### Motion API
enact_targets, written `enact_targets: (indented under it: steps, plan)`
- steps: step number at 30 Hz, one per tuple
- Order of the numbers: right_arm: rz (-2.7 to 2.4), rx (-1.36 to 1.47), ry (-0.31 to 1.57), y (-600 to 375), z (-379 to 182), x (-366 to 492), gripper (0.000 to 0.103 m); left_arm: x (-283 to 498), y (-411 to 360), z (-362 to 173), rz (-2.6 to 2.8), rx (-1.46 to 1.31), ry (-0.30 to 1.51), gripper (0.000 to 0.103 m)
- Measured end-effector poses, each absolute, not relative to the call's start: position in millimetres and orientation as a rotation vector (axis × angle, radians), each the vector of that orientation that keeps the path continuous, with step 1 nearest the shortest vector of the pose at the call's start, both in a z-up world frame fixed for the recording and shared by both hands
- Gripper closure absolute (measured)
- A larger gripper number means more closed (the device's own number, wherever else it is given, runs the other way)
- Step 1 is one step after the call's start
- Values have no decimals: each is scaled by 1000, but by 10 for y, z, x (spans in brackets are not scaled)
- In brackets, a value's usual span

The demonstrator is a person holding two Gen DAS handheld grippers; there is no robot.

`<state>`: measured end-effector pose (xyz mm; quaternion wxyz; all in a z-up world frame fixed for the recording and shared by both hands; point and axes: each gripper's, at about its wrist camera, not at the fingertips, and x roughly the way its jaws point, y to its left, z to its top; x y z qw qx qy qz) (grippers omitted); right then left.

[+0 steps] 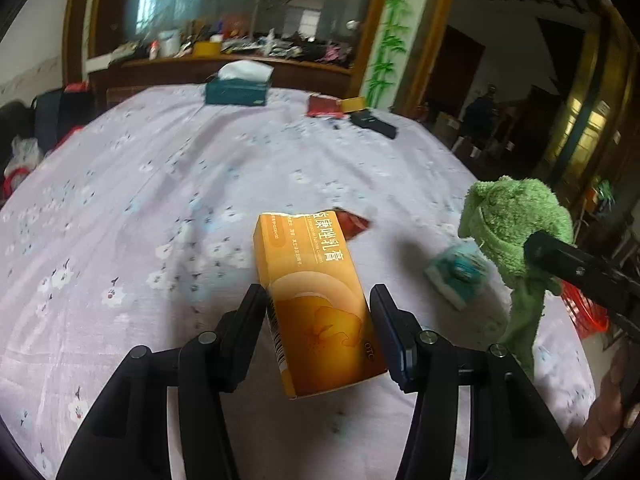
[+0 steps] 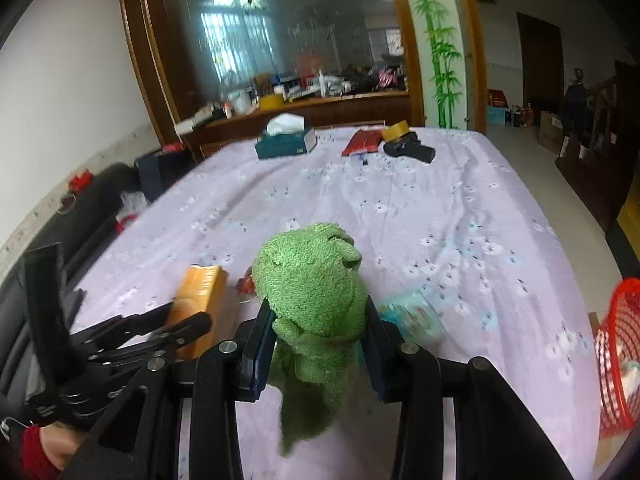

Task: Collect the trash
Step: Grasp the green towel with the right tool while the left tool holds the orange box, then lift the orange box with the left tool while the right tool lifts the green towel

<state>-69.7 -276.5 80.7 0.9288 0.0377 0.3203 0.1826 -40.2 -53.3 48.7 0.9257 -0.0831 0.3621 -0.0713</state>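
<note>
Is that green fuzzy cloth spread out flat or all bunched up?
Bunched up. The green terry cloth forms a rounded wad between the right gripper fingers, with a loose tail hanging below, lifted off the lilac floral tablecloth.

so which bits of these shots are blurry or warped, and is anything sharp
Left wrist view: the orange box in the left gripper is sharp, while the teal packet and red wrapper behind are smeared; the bedspread bulges from fisheye. Right wrist view: the green cloth in the right gripper is crisp, the red basket soft at the edge.
</note>
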Motion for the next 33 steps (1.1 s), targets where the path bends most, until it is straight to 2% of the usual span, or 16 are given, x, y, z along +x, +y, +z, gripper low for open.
enact_targets:
  steps: [11,33]
  plan:
    - [305,124,604,-3169,861,-1194,61,-653,-938,682,-223,-99,697,50]
    - [280,117,603,-3192,851,-1280,60,-765,-1113,690,-252,-56,682,50]
